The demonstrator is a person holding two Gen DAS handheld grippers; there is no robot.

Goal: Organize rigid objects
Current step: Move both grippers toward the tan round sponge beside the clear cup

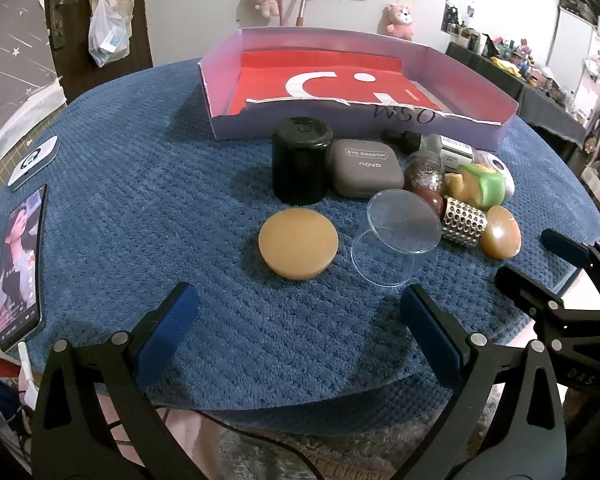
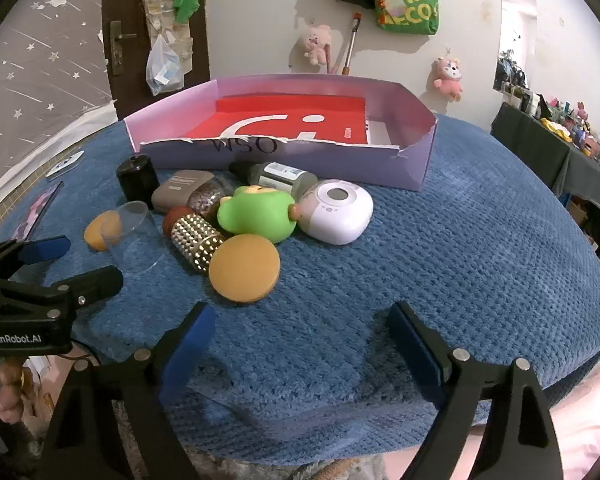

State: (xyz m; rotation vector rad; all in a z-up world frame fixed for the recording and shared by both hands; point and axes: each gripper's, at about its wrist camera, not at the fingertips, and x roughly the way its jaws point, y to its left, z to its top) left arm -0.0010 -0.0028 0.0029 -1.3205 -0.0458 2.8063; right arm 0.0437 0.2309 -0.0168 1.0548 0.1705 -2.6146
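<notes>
A cluster of small objects lies on the blue mat before a lilac box [image 1: 400, 120] [image 2: 340, 162] with a red liner. In the left wrist view: a black cylinder [image 1: 300, 166], a grey eyeshadow case [image 1: 364, 174], an orange disc [image 1: 298, 243], a clear plastic cup on its side [image 1: 396, 236], a studded metal tube [image 1: 462, 222]. The right wrist view shows a second orange disc [image 2: 244, 268], a green toy [image 2: 258, 216], a white round device [image 2: 338, 212]. My left gripper [image 1: 300, 332] is open and empty, near the first disc. My right gripper [image 2: 300, 344] is open and empty, near the second disc.
A phone [image 1: 22, 264] and a white card [image 1: 34, 162] lie at the mat's left edge. A small bottle [image 2: 276, 176] lies against the box front. A cluttered dark shelf [image 2: 560, 148] stands at the right. Plush toys hang on the wall behind.
</notes>
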